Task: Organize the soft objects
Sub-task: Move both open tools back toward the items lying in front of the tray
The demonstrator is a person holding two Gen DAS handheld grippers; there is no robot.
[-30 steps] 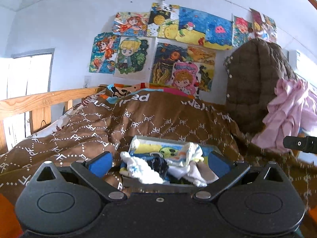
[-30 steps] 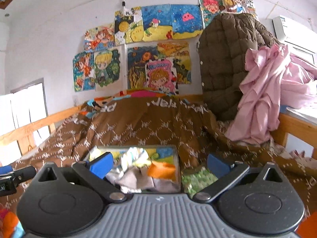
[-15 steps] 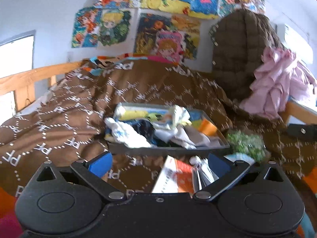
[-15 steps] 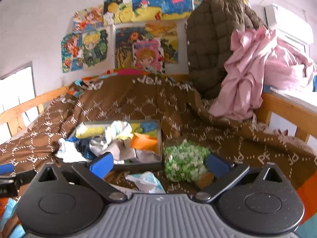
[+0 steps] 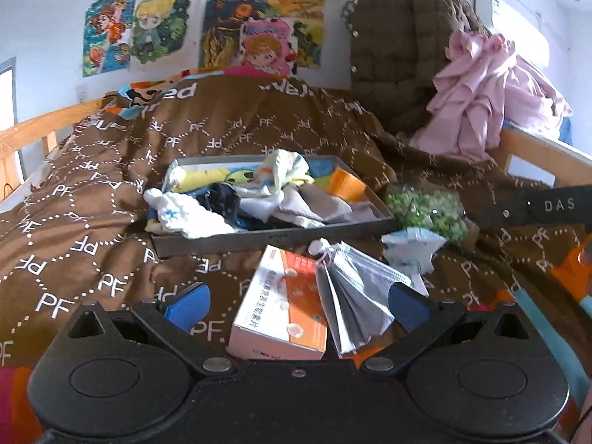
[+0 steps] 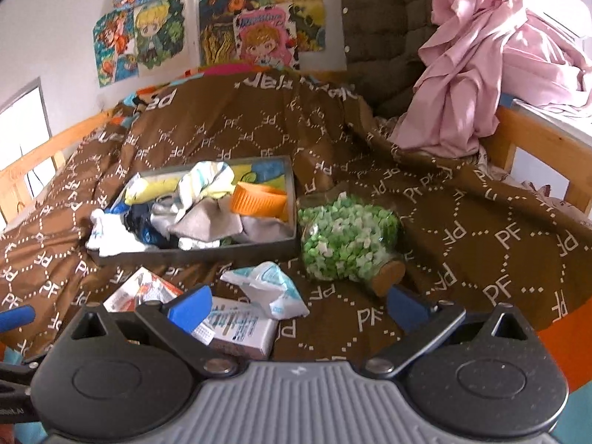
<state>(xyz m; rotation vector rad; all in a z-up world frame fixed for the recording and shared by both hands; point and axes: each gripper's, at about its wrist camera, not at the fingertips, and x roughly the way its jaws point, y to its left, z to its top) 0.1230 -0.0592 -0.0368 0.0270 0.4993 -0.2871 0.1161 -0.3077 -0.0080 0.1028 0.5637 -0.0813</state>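
A grey tray (image 5: 273, 237) (image 6: 192, 255) lies on the brown bedspread, filled with crumpled socks and cloths (image 5: 259, 192) (image 6: 207, 214) and an orange piece (image 6: 259, 199). Near its front lie an orange-and-white box (image 5: 285, 307), grey face masks (image 5: 362, 296), a crumpled light-blue packet (image 5: 410, 249) (image 6: 266, 288) and a white-blue box (image 6: 236, 327). My left gripper (image 5: 298, 301) is open above the orange box and masks, holding nothing. My right gripper (image 6: 298, 303) is open, low over the packet and white-blue box, holding nothing.
A jar of green and white bits (image 6: 347, 236) (image 5: 429, 211) lies on its side right of the tray. A brown quilted coat (image 5: 403, 55) and pink cloth (image 6: 481, 74) pile at the back right. Wooden bed rails (image 6: 536, 148) border both sides.
Both grippers have pulled back and tilted down. The boxes, masks and packet in front of the tray have come into view, and the tray sits farther off.
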